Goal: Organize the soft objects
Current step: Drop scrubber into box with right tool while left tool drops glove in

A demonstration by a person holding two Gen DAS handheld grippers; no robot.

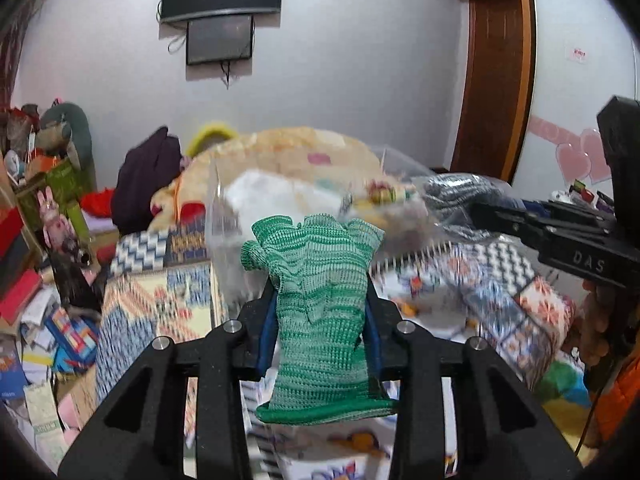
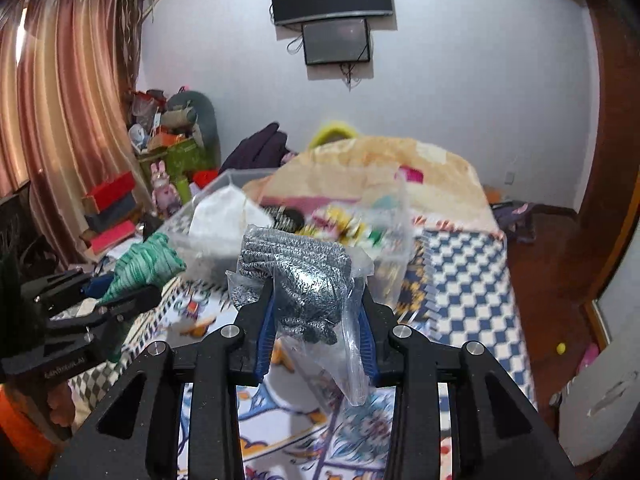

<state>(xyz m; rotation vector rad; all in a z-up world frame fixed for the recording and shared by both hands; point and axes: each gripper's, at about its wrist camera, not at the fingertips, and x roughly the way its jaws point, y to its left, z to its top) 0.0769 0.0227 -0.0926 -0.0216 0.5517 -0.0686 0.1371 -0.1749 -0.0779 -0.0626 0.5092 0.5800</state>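
My left gripper (image 1: 320, 304) is shut on a green knitted glove (image 1: 320, 320), held up above the bed; the glove also shows in the right wrist view (image 2: 144, 266). My right gripper (image 2: 316, 312) is shut on a pair of grey knitted gloves in a clear plastic bag (image 2: 304, 276); the bag also shows in the left wrist view (image 1: 456, 196), to the right of the green glove. A clear plastic bin (image 2: 204, 216) with white cloth and small colourful items stands on the bed just beyond both grippers.
The bed has a patterned quilt (image 2: 460, 272) and a folded peach blanket (image 2: 380, 168) behind the bin. Boxes, toys and papers are piled at the left (image 1: 48, 240). A wooden door (image 1: 496, 68) is at the right.
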